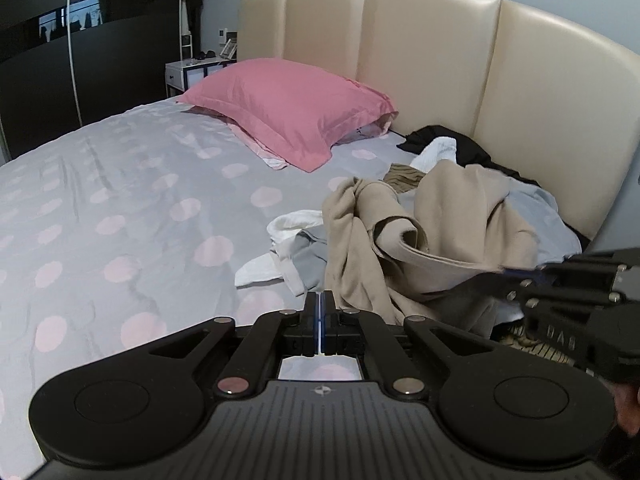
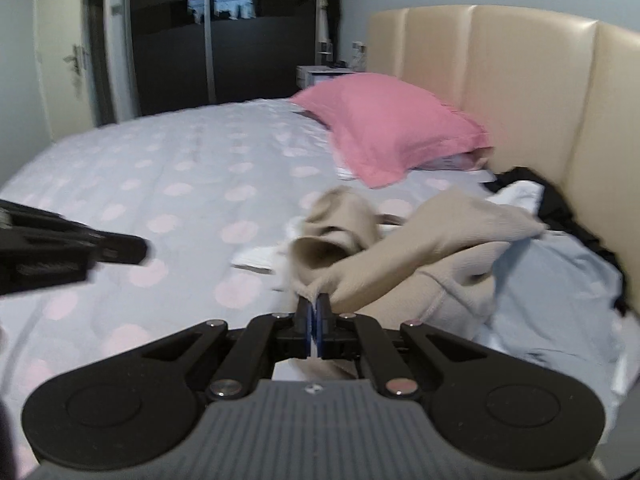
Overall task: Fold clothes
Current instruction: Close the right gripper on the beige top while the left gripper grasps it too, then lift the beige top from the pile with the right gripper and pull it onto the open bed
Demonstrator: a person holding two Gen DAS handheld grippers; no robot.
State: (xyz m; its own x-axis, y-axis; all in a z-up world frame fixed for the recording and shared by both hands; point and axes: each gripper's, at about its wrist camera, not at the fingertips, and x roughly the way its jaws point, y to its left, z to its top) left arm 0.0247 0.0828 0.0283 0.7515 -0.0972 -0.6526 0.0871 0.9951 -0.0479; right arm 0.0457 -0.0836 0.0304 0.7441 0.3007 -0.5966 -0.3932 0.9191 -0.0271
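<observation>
Right wrist: beige garment point(image 2: 432, 236) motion-blurred, edges unclear

Left gripper point(image 1: 321, 300) closed (empty), right gripper point(image 2: 313, 305) clamped, both angled downward

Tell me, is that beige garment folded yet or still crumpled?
Still crumpled: the beige garment lies bunched on the clothes pile, one edge pinched in the right hand-held gripper.

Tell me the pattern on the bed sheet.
The bed sheet is light grey with pale pink polka dots, clearest in the left wrist view.
</observation>
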